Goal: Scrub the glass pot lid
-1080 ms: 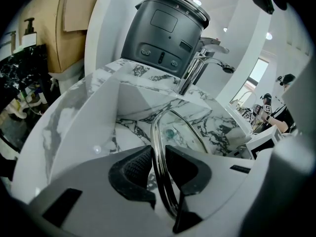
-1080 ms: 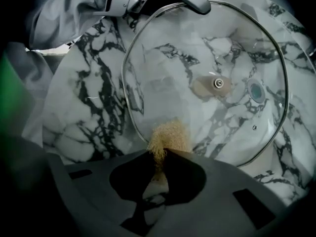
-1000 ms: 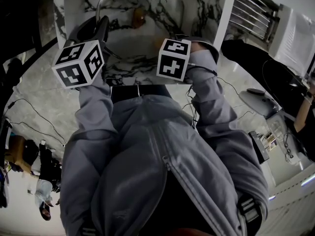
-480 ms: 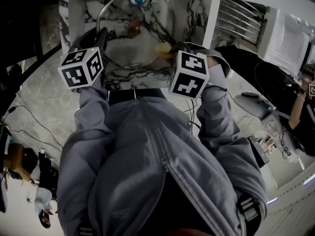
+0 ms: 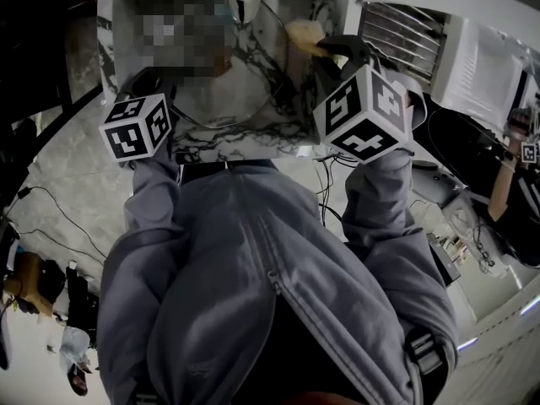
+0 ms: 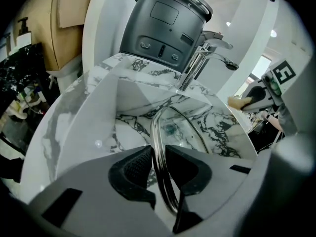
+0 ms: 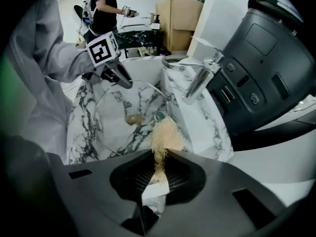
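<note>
Scrubbing seems underway — left tool [image 6: 157, 167] clamps the glass pot lid [image 6: 154, 132] in the sink [image 6: 98, 127], right tool [image 7: 159, 169] pinches a scrubber [image 7: 165, 137] that must next press onto the glass.

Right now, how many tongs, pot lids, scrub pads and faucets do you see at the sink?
tongs: 2 (left tongs, right tongs)
glass pot lid: 1
scrub pad: 1
faucet: 1
Total: 5
</note>
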`<state>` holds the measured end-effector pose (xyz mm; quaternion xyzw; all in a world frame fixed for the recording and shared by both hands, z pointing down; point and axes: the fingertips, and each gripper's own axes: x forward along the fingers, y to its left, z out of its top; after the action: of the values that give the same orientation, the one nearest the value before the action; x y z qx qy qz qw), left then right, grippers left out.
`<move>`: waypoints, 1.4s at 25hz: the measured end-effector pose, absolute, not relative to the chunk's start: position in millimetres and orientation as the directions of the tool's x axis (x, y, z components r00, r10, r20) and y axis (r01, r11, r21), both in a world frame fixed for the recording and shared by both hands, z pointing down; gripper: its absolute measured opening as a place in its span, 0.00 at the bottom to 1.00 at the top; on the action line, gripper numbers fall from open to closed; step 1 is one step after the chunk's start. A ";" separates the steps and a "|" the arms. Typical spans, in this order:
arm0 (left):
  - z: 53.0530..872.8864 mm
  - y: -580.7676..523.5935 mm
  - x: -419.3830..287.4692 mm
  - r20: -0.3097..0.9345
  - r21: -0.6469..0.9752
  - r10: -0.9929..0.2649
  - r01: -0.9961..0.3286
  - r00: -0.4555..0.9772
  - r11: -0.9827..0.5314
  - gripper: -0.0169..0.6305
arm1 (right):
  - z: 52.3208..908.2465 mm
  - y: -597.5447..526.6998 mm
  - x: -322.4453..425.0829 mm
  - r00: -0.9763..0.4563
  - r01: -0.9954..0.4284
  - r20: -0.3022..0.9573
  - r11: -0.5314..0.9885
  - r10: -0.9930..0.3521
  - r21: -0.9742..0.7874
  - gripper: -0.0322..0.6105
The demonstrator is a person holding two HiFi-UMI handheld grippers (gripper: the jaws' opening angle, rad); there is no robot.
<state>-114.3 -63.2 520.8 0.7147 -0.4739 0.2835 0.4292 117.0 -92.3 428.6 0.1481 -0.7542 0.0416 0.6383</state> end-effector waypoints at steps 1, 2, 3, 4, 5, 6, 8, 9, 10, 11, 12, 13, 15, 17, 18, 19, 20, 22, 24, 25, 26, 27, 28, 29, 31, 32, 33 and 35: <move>521.2 -63.4 -114.3 0.813 0.344 -0.433 -0.921 0.389 -0.182 0.17 | 426.3 -103.7 120.3 -0.137 -0.290 0.969 0.944 -0.204 0.157 0.13; 521.8 -63.7 -114.1 0.814 0.344 -0.431 -0.921 0.389 -0.181 0.17 | 424.7 -114.5 123.4 -0.133 -0.302 0.963 0.935 -0.236 0.188 0.13; 522.4 -64.0 -113.8 0.815 0.343 -0.430 -0.922 0.388 -0.181 0.17 | 424.0 -124.7 126.3 -0.127 -0.311 0.955 0.925 -0.267 0.217 0.13; 522.9 -64.4 -113.6 0.817 0.341 -0.429 -0.923 0.386 -0.181 0.17 | 424.5 -134.1 128.9 -0.120 -0.319 0.949 0.916 -0.293 0.242 0.13; 523.4 -64.6 -113.7 0.819 0.338 -0.427 -0.924 0.383 -0.180 0.17 | 426.1 -142.7 130.9 -0.113 -0.326 0.943 0.908 -0.314 0.263 0.13; 523.7 -64.6 -114.1 0.822 0.335 -0.425 -0.925 0.380 -0.179 0.17 | 428.8 -150.4 132.2 -0.107 -0.334 0.938 0.900 -0.331 0.280 0.13; 524.2 -64.7 -114.7 0.826 0.330 -0.420 -0.927 0.376 -0.180 0.17 | 436.5 -163.9 134.3 -0.091 -0.350 0.930 0.886 -0.355 0.304 0.13; 524.3 -64.8 -114.6 0.827 0.329 -0.419 -0.927 0.375 -0.181 0.17 | 441.0 -169.9 135.4 -0.079 -0.355 0.928 0.880 -0.364 0.315 0.13; 524.3 -64.8 -114.5 0.828 0.328 -0.417 -0.927 0.375 -0.183 0.17 | 445.8 -176.0 136.4 -0.063 -0.354 0.926 0.876 -0.373 0.328 0.13; 524.0 -64.6 -114.7 0.829 0.325 -0.417 -0.928 0.373 -0.184 0.17 | 450.9 -182.2 136.9 -0.048 -0.351 0.923 0.872 -0.382 0.342 0.13; 523.6 -64.3 -115.1 0.830 0.322 -0.415 -0.928 0.371 -0.186 0.17 | 456.3 -188.6 136.7 -0.034 -0.346 0.920 0.869 -0.389 0.355 0.13; 523.3 -63.9 -115.5 0.832 0.317 -0.414 -0.929 0.368 -0.189 0.17 | 461.9 -195.2 135.8 -0.025 -0.343 0.918 0.866 -0.396 0.364 0.13; 522.8 -63.4 -115.8 0.835 0.310 -0.412 -0.931 0.364 -0.195 0.17 | 472.4 -209.2 133.9 -0.012 -0.344 0.910 0.856 -0.414 0.385 0.13; 522.7 -63.3 -115.9 0.835 0.308 -0.413 -0.931 0.363 -0.196 0.17 | 481.8 -222.1 133.9 0.007 -0.339 0.902 0.848 -0.431 0.408 0.13; 522.8 -63.2 -116.1 0.834 0.309 -0.414 -0.931 0.364 -0.195 0.16 | 486.4 -226.5 133.8 0.015 -0.337 0.903 0.848 -0.430 0.410 0.13; 522.9 -63.3 -116.5 0.834 0.310 -0.415 -0.931 0.364 -0.194 0.16 | 490.9 -229.0 133.0 0.013 -0.343 0.907 0.851 -0.420 0.399 0.13; 523.0 -63.2 -116.9 0.834 0.311 -0.415 -0.930 0.365 -0.193 0.16 | 494.8 -229.3 130.8 -0.004 -0.362 0.917 0.855 -0.400 0.371 0.13; 522.7 -63.3 -117.2 0.832 0.313 -0.416 -0.930 0.367 -0.193 0.16 | 499.3 -225.6 122.3 -0.085 -0.438 0.935 0.856 -0.344 0.275 0.13; 520.7 -63.8 -116.9 0.831 0.315 -0.418 -0.929 0.368 -0.193 0.16 | 499.9 -221.5 113.1 -0.176 -0.505 0.939 0.846 -0.295 0.171 0.20; 519.2 -64.0 -116.9 0.830 0.315 -0.419 -0.929 0.368 -0.193 0.16 | 500.0 -219.5 109.3 -0.207 -0.520 0.940 0.844 -0.271 0.129 0.35; 518.0 -64.2 -117.0 0.829 0.315 -0.420 -0.929 0.368 -0.192 0.16 | 500.2 -217.7 106.4 -0.225 -0.524 0.941 0.846 -0.254 0.103 0.41; 517.3 -64.2 -117.1 0.829 0.316 -0.421 -0.929 0.368 -0.191 0.16 | 500.5 -216.7 104.6 -0.231 -0.522 0.941 0.847 -0.248 0.095 0.41; 517.5 -64.1 -117.0 0.828 0.316 -0.422 -0.929 0.369 -0.191 0.16 | 500.5 -216.4 104.0 -0.228 -0.519 0.940 0.848 -0.255 0.104 0.43; 518.3 -63.8 -116.8 0.827 0.317 -0.423 -0.929 0.369 -0.191 0.16 | 499.9 -216.3 104.3 -0.221 -0.517 0.936 0.847 -0.273 0.125 0.43; 519.7 -62.9 -116.9 0.827 0.317 -0.424 -0.929 0.369 -0.191 0.16 | 493.5 -215.7 105.4 -0.210 -0.522 0.921 0.834 -0.329 0.179 0.44; 520.0 -62.6 -117.3 0.827 0.317 -0.425 -0.929 0.369 -0.191 0.16 | 487.2 -214.8 105.9 -0.209 -0.532 0.907 0.821 -0.365 0.207 0.44; 519.8 -62.6 -117.6 0.826 0.318 -0.426 -0.929 0.370 -0.191 0.16 | 479.1 -213.2 106.6 -0.210 -0.547 0.891 0.804 -0.403 0.235 0.44; 518.2 -62.7 -117.3 0.821 0.322 -0.430 -0.927 0.374 -0.191 0.16 | 461.6 -206.3 109.3 -0.208 -0.585 0.853 0.760 -0.479 0.283 0.44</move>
<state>-117.3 -62.7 518.2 0.7135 -0.4756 0.2944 0.4221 109.3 -206.3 461.6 0.3430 -0.7755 0.0506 0.5276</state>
